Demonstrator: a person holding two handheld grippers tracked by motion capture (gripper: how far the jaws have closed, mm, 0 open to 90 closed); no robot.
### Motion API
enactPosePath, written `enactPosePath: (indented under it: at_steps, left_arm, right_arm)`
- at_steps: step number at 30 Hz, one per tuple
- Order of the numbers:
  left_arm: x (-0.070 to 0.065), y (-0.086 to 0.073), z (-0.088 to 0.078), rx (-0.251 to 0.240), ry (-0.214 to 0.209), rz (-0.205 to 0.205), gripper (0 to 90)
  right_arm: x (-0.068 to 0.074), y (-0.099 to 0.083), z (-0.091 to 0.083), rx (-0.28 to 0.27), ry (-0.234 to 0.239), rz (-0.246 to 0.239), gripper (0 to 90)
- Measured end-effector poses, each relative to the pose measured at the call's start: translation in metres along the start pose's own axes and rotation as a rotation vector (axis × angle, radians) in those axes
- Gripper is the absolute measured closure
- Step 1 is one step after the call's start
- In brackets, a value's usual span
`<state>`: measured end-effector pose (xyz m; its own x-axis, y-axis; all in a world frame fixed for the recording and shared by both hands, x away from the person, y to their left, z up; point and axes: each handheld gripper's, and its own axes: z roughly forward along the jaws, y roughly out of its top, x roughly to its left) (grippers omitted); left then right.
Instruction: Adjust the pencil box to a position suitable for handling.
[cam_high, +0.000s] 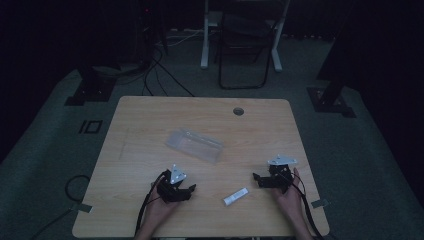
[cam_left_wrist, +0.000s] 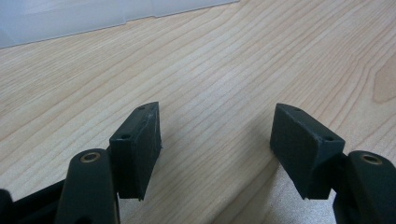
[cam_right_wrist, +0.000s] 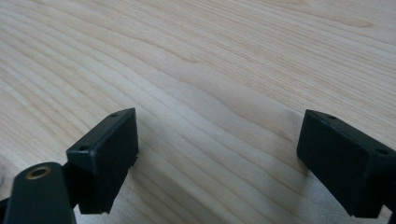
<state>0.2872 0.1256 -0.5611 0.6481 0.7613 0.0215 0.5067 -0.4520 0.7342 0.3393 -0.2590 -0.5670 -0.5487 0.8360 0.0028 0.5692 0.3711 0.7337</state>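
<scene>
A clear plastic bag (cam_high: 195, 145) lies flat near the middle of the wooden table (cam_high: 150, 115); its pale edge (cam_left_wrist: 70, 18) shows at the top of the left gripper view. A small white tube (cam_high: 235, 196) lies near the front edge, between the two hands. My left gripper (cam_high: 191, 189) rests low on the table, front left of the tube, jaws wide apart over bare wood (cam_left_wrist: 215, 135). My right gripper (cam_high: 256, 179) sits to the right of the tube, pointing left, also open with nothing between its jaws (cam_right_wrist: 219, 158).
A round cable hole (cam_high: 238, 111) sits near the table's far edge. Beyond the table stand a dark chair (cam_high: 243, 50) and white desk legs (cam_high: 204, 35). Cables (cam_high: 160, 65) run across the grey floor at the back left, and black stand feet (cam_high: 330, 100) flank the table.
</scene>
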Motion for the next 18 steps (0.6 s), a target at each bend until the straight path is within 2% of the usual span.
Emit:
enactPosePath:
  at_steps: [10,14,18]
  left_arm:
    - [-0.0002,-0.0001,-0.0001,-0.001,-0.001,0.002,34.1]
    - [-0.0006,-0.0004,-0.0007,-0.010,-0.013,0.012,41.2]
    - [-0.0006,-0.0004,-0.0009,-0.010,-0.017,0.015,43.5]
  right_arm:
    - [-0.0005,0.0001,0.0001,0.001,-0.011,0.012,12.5]
    - [-0.0006,0.0002,0.0001,0.001,-0.011,0.011,12.6]
    - [-0.0021,0.0003,0.0003,0.000,-0.025,0.025,12.6]
